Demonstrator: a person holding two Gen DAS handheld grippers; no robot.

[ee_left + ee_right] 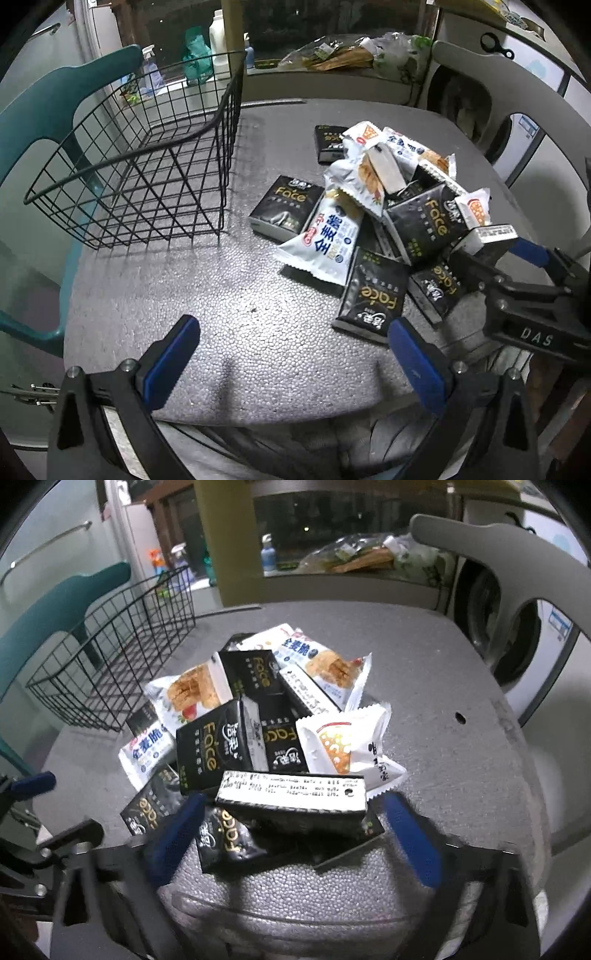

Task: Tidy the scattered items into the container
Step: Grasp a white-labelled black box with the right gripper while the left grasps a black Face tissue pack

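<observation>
The left hand-held gripper (291,354), black-framed with blue finger pads, hangs over the near edge of the grey, pebbled foam worktop (207,295) with its fingers spread wide and nothing between them. In the right wrist view, the right hand-held gripper (295,827) is also spread wide; a flat black tissue pack with a white printed side panel (291,795) lies crosswise between its two blue pads, but whether either pad touches the pack cannot be told.

That pack sits at the near side of a loose heap of black "Face" tissue packs (424,221) and white crinkled snack wrappers with blue lettering (325,240), piled toward the middle and right of the worktop. Several packs overlap; one black pack (284,214) lies flat at the heap's left fringe, and another (371,295) lies at its near fringe.

The black wire basket (147,158) stands upright at the far left corner of the worktop, apart from the heap, with no packs visible inside it. A teal plastic chair (48,110) stands just beyond the left edge, behind the basket.
</observation>
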